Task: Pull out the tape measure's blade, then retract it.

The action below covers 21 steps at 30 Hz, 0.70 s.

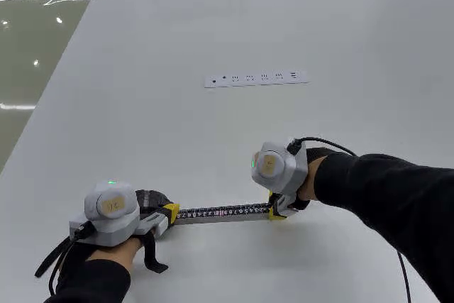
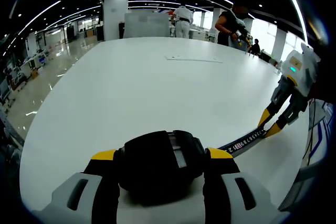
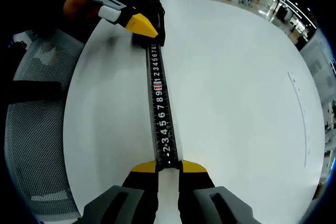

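Tape measure [image 2: 160,163] sat clamped between the two yellow-tipped jaws of the left gripper [image 1: 167,214], its black case filling the space just ahead of that gripper and resting on the white table [image 1: 213,33]. From the case the blade [image 3: 160,114] ran out flat along the tabletop, numbers facing up, straight toward the right gripper [image 3: 168,167]. That gripper's jaws were closed on the blade's free end, pinching it between their yellow tips, with the rest of the blade stretching away ahead of it to the case. The two grippers stood well apart, joined by the drawn-out blade. Far beyond both grippers a white power strip [image 1: 257,78] lay on the table. To the left of the right gripper, off the table's edge, was a grey mesh chair [image 3: 37,129].
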Tool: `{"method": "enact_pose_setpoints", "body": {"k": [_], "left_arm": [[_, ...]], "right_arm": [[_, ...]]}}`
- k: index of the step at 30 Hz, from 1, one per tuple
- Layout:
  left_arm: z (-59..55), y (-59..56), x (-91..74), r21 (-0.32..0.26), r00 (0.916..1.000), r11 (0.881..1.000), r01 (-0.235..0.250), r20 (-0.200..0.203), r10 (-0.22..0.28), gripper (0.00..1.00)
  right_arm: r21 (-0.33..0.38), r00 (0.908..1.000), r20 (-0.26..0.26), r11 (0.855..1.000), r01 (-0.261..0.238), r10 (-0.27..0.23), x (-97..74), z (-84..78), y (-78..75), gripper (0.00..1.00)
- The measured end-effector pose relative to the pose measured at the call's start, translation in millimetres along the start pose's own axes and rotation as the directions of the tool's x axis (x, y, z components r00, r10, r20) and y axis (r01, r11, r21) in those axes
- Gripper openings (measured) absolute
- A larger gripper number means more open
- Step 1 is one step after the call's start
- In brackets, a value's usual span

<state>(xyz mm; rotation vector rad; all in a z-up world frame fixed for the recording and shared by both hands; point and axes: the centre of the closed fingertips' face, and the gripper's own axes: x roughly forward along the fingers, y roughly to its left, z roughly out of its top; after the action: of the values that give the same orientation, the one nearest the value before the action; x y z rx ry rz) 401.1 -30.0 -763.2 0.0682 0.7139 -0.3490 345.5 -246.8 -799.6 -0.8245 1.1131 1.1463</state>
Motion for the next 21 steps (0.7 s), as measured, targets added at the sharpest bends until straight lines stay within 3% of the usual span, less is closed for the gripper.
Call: {"method": "enact_pose_setpoints", "body": {"k": [21], "left_arm": [[-0.5,-0.9,-1.8,-0.013,0.9995,1.000,0.028,-0.012,-0.028,0.59]], "right_arm": [[-0.003,1.0000,0.005,1.000,-0.005,0.005,-0.4,6.1,3.1,0.09]]}}
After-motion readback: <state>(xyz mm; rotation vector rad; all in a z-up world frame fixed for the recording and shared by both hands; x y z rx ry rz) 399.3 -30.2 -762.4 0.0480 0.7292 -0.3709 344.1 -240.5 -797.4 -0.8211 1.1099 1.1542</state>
